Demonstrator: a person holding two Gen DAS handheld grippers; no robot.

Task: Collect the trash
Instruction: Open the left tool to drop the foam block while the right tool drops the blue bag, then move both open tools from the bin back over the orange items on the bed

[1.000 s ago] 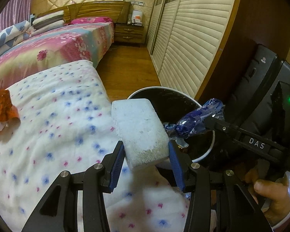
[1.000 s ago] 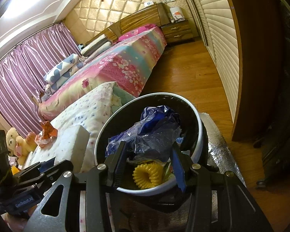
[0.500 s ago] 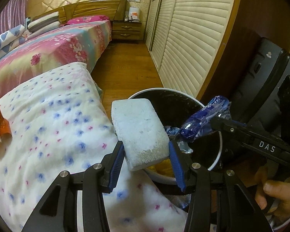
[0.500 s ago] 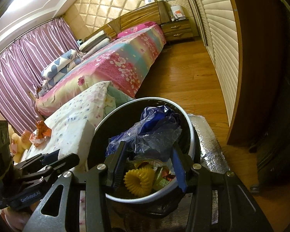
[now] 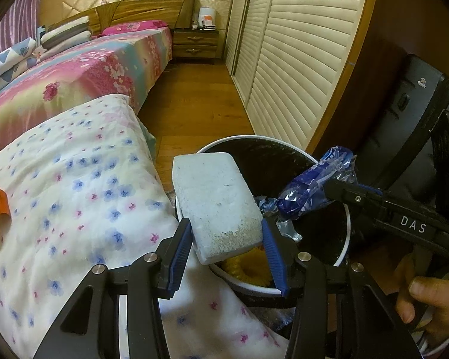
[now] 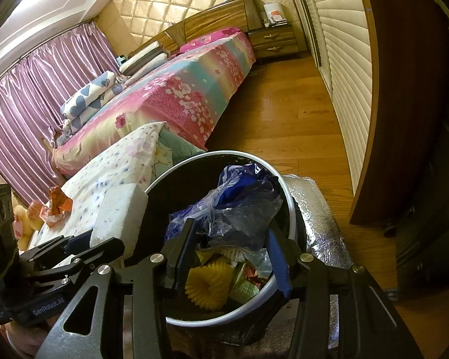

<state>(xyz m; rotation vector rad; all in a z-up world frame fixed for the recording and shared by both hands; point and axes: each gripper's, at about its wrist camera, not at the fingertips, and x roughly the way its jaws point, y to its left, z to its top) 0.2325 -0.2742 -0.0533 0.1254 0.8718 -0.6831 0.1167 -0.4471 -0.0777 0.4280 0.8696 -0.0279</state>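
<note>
trash here is a white, grainy foam block (image 5: 215,203), clamped at its near end between the blue ribbed pads of the left gripper (image 5: 227,248), jutting over the 9 o'clock rim of a round black bin (image 5: 284,161) with a white lip. right gripper (image 6: 230,254) grips a crinkled blue plastic bag (image 6: 242,203) above the bin's middle. inside lie a yellow ridged ring (image 6: 208,282) and wrappers. a crumpled orange wrapper (image 6: 55,205) sits on the flowered quilt (image 5: 74,194) at 9 o'clock.

Black tool (image 5: 227,246), blue pads (image 5: 181,246), silver screws
</note>
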